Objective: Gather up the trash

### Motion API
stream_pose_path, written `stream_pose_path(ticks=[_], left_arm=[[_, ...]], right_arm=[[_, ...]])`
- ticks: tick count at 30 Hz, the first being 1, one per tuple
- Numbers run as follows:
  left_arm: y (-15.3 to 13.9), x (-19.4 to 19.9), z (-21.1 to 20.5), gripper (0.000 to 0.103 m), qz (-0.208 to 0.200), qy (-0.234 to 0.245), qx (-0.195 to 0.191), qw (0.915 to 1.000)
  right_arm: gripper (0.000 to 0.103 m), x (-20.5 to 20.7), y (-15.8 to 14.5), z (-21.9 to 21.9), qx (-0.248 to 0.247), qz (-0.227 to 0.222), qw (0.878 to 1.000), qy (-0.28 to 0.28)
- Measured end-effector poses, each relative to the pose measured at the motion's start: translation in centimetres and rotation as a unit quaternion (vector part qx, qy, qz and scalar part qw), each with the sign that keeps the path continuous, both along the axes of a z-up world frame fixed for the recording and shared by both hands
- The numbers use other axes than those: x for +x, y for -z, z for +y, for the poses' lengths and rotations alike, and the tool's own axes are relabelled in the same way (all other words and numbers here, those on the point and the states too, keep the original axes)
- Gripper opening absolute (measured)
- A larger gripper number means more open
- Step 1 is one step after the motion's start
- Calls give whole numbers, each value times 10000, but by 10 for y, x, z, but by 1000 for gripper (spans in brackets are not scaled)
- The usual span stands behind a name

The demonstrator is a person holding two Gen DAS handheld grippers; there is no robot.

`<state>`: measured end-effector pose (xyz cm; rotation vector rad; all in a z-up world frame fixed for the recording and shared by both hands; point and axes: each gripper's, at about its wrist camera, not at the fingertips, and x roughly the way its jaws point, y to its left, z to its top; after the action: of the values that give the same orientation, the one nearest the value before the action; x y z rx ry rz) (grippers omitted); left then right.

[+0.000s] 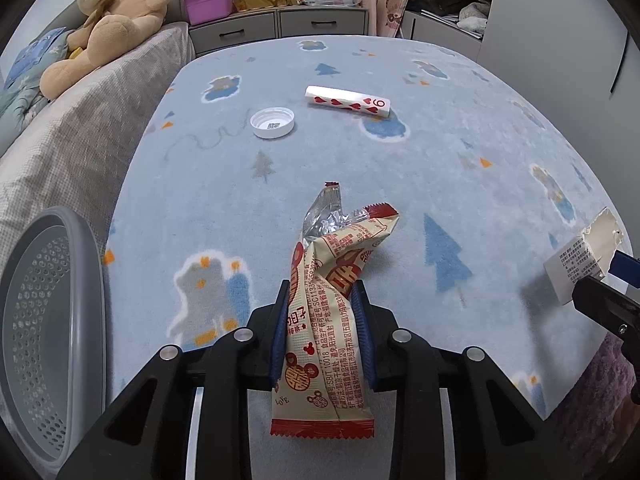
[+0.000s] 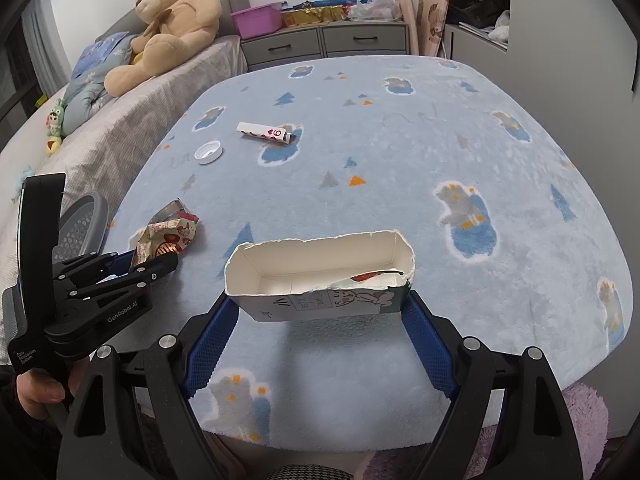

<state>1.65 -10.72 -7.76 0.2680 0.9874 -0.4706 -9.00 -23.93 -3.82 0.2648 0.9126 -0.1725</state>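
My left gripper (image 1: 322,292) is shut on a cream and red snack wrapper (image 1: 328,320), held just above the blue patterned blanket; the wrapper (image 2: 168,236) and left gripper (image 2: 154,258) also show at the left of the right wrist view. My right gripper (image 2: 320,300) is shut on a torn white carton box (image 2: 316,276), open side up; the box (image 1: 580,256) shows at the right edge of the left wrist view. A white bottle cap (image 1: 273,122) (image 2: 208,152) and a folded playing card (image 1: 347,102) (image 2: 266,133) lie farther out on the blanket.
A grey perforated basket (image 1: 44,320) (image 2: 82,224) stands at the left beside the blanket. A bed with a teddy bear (image 1: 108,20) (image 2: 172,16) lies at the left. Grey drawers (image 1: 280,24) with a purple bin (image 1: 208,4) stand at the back.
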Motion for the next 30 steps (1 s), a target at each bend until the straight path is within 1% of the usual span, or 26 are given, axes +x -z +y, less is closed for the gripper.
stream_pose_path(ticks=[19, 30], left_arm=[[-35, -7, 20, 29, -294, -137, -375, 9988], [-63, -16, 51, 29, -626, -421, -573, 9955]], right_arm=[[81, 0, -13, 10, -82, -141, 9999, -30], [81, 15, -34, 32, -73, -413, 9988, -259]])
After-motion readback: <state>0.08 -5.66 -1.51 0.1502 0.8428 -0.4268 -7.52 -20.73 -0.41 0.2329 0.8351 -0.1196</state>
